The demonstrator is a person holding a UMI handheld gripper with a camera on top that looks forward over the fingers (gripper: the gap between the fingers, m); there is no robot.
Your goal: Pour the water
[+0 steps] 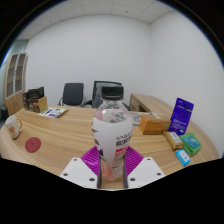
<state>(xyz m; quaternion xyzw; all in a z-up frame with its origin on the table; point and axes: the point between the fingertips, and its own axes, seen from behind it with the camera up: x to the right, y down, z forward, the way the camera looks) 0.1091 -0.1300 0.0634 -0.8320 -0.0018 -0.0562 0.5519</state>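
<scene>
At the far left of the wooden tabletop [60,135] lies a pale object [13,125] too small to identify. A flat round red disc [33,145] rests on the wood near it. Farther back stands a dark box-like item [36,99], with a book or magazine [55,112] lying flat beside it. A shelf unit [13,75] stands against the wall beyond that end. Behind the tabletop, two dark office chairs [73,93] stand side by side.

In the middle, a clear plastic bottle [111,135] stands upright, its white cap on and a white label with red and pink print around its body. It sits between the two fingers of the claw [112,167]. The purple pads [94,158] press against its lower body on both sides, so the claw pinches the bottle. Whether the bottle's base touches the tabletop cannot be told, since the fingers hide it.

To the right of the bottle sits a brown cardboard box [152,124]. Beyond it a blue and purple carton [181,114] stands upright. Nearer the edge lie two small teal packets [187,146], just beside each other.
</scene>
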